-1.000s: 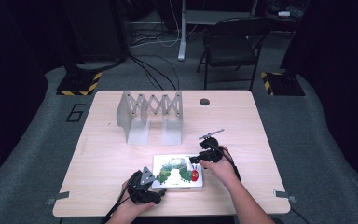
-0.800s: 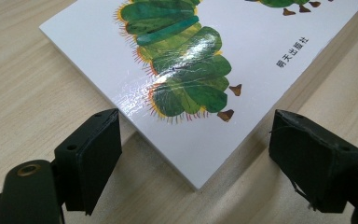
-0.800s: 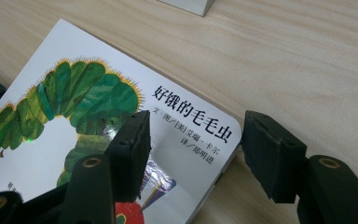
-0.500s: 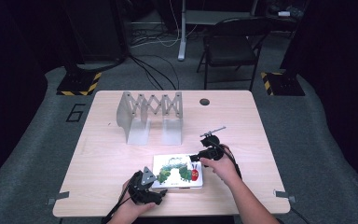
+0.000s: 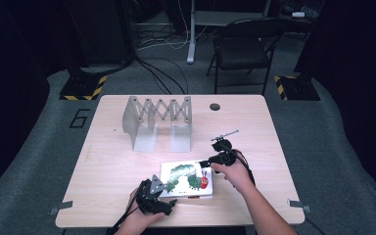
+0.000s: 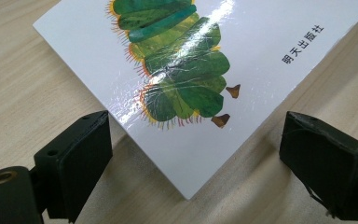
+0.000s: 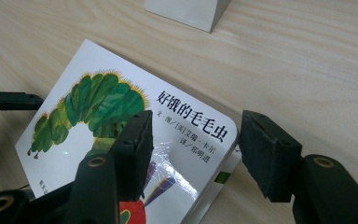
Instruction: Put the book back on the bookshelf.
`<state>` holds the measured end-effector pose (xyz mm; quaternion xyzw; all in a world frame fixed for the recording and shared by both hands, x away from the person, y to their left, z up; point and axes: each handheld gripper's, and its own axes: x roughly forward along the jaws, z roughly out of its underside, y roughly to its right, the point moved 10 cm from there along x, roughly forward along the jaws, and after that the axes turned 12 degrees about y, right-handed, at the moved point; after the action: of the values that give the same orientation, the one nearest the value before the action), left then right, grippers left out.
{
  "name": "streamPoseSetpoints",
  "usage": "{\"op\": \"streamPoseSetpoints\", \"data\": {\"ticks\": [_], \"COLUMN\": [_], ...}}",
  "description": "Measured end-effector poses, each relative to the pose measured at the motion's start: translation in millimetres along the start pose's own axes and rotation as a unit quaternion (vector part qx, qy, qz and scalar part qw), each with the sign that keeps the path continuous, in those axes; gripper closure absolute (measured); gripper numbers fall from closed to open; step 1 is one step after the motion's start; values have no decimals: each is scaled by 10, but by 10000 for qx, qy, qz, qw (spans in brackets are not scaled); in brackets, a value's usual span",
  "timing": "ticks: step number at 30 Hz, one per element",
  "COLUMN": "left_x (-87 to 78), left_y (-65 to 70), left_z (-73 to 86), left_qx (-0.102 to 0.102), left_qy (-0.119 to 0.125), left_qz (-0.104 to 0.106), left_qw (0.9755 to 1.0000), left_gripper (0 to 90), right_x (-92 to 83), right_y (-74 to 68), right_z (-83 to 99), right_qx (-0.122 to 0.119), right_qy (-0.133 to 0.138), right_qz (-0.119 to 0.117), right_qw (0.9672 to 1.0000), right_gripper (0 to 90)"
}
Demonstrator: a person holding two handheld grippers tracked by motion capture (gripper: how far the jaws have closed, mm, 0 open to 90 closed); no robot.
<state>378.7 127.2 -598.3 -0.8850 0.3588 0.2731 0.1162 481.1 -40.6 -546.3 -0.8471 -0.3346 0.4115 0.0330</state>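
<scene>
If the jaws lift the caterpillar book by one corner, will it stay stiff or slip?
The book looks like a thick board book, so it probably stays stiff. Its glossy cover reflects light, so it may slip. Lying flat on the table, it would likely slide when pushed.

In the left gripper view, the book [image 6: 191, 70] is cut off by the top edge, so the front of the caterpillar drawing is not seen. In the right gripper view, the lower part of the book [image 7: 121, 140] is cut off by the bottom edge and partly covered by one jaw of the right gripper [image 7: 193, 154]; the red head of the drawing is largely hidden. The white block [image 7: 186, 11] is cut by the top edge there. In the high view, the cover's lettering is too small to be read, and the jaws of the left gripper [image 5: 162, 193] cannot be made out. The small dark round spot [image 5: 215, 106] near the table's far edge is too small to be identified.
</scene>
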Motion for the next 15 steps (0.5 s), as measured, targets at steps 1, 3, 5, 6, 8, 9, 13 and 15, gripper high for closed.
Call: {"op": "streamPoseSetpoints", "data": {"ticks": [1, 3, 5, 6, 8, 9, 13, 15], "left_x": [7, 16, 24, 16, 24, 22, 20, 24], "left_y": [2, 0, 3, 3, -2, -4, -1, -1], "left_z": [-6, -10, -14, -10, -15, -15, -15, -17], "left_qx": [-34, -50, -78, -66, -64, -59, -82, -109], "left_qy": [30, 57, 62, 2, 24, 3, -49, -78], "left_qz": [-24, -61, -66, -29, -80, -86, -70, -74], "left_qw": [10000, 10000, 9999, 10000, 9999, 9999, 9999, 9999], "left_gripper": [91, 89, 86, 86, 84, 84, 84, 84], "right_x": [-7, -27, -38, -45, -49, -49, -80, -85], "right_y": [-5, -20, -20, -29, -40, -37, -45, -64], "right_z": [-6, -23, -34, -33, -41, -46, -55, -71], "right_qx": [2, 34, 26, 59, 91, 61, -88, -44], "right_qy": [8, 32, 60, 45, 76, 89, 23, 42], "right_qz": [-11, -28, -46, -65, -74, -73, -67, -54], "right_qw": [10000, 10000, 10000, 10000, 9999, 9999, 9999, 10000], "right_gripper": [444, 445, 445, 445, 445, 445, 445, 445]}}
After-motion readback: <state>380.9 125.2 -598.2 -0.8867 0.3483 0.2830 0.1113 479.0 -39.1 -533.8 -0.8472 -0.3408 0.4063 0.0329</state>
